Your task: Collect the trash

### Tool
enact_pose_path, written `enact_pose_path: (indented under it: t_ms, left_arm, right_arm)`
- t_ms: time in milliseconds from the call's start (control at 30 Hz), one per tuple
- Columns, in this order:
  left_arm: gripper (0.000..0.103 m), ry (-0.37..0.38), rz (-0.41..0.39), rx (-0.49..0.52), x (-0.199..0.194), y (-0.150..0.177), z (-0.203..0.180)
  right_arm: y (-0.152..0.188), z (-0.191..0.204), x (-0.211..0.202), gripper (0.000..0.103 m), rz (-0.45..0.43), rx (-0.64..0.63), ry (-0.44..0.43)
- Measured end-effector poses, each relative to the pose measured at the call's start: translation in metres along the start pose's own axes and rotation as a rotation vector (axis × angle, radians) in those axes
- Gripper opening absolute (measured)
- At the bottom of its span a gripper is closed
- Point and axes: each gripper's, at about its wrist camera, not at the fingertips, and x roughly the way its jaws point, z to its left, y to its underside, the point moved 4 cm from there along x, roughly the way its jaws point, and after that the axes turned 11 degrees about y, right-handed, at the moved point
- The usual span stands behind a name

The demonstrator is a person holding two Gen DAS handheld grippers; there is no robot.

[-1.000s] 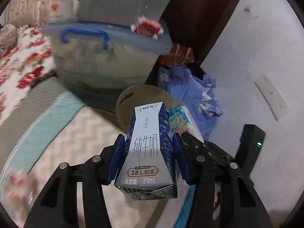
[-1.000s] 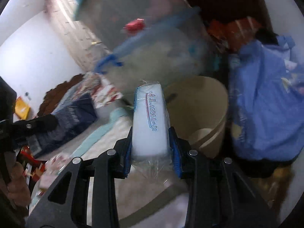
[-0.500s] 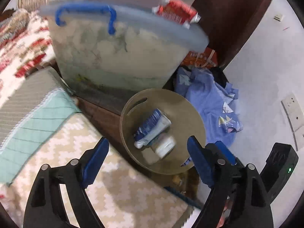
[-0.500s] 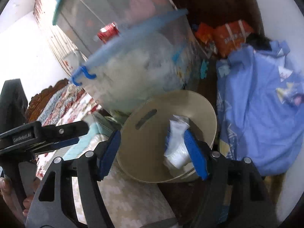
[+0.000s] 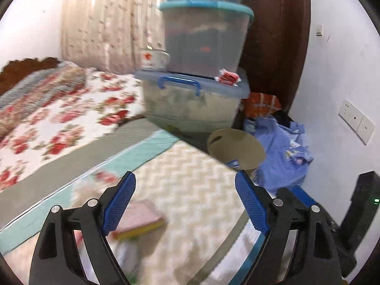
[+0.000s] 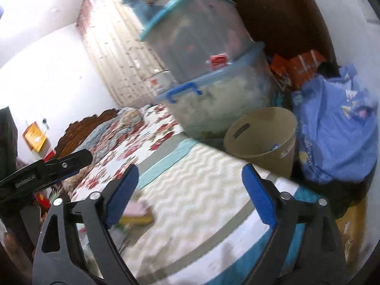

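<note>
Wastebasket (image 5: 247, 152) sits past the bed's edge (image 5: 204, 156), ahead-right of left claw (image 5: 185, 201); both claws, right claw (image 6: 190, 194) included, empty, jaws opening wide.

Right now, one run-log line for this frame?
left hand-held gripper: opening, empty | right hand-held gripper: opening, empty | bin: trash inside | pink-yellow item: on bed

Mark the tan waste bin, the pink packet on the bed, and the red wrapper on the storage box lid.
tan waste bin (image 6: 247, 140): right wrist view, inner wall below the handle slot.
pink packet (image 5: 140, 216): left wrist view, middle of its top face.
red wrapper (image 5: 228, 78): left wrist view, centre of the wrapper.
</note>
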Motion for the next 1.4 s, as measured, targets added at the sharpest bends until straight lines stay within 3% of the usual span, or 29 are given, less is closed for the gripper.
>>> enact_pose_path:
  t_ms: [67,200,467,733,900,1133,1400]
  left_arm:
    - [0.088,-0.048,-0.038,-0.002,-0.033,0.012,0.008]
    - [0.094,-0.138,-0.136,0.003,-0.094,0.035,0.020]
    - [0.094,-0.198,-0.237,-0.052,-0.161,0.062,0.049]
    - [0.094,-0.218,-0.257,-0.096,-0.181,0.075,0.071]
    - [0.094,-0.235,-0.288,-0.091,-0.191,0.078,0.076]
    - [0.094,-0.249,-0.303,-0.059,-0.196,0.076,0.072]
    - [0.094,-0.254,-0.301,-0.026,-0.196,0.075,0.064]
  right_arm:
    - [0.011,0.018,-0.025,0.099,-0.023,-0.021,-0.010]
    - [0.026,0.055,-0.078,0.100,-0.103,-0.074,0.000]
    - [0.035,0.088,-0.123,0.100,-0.161,-0.081,-0.009]
    - [0.045,0.100,-0.138,0.100,-0.194,-0.075,0.020]
    - [0.047,0.107,-0.137,0.100,-0.187,-0.105,0.044]
    - [0.047,0.115,-0.152,0.100,-0.250,-0.117,0.039]
    - [0.052,0.117,-0.149,0.100,-0.209,-0.119,0.003]
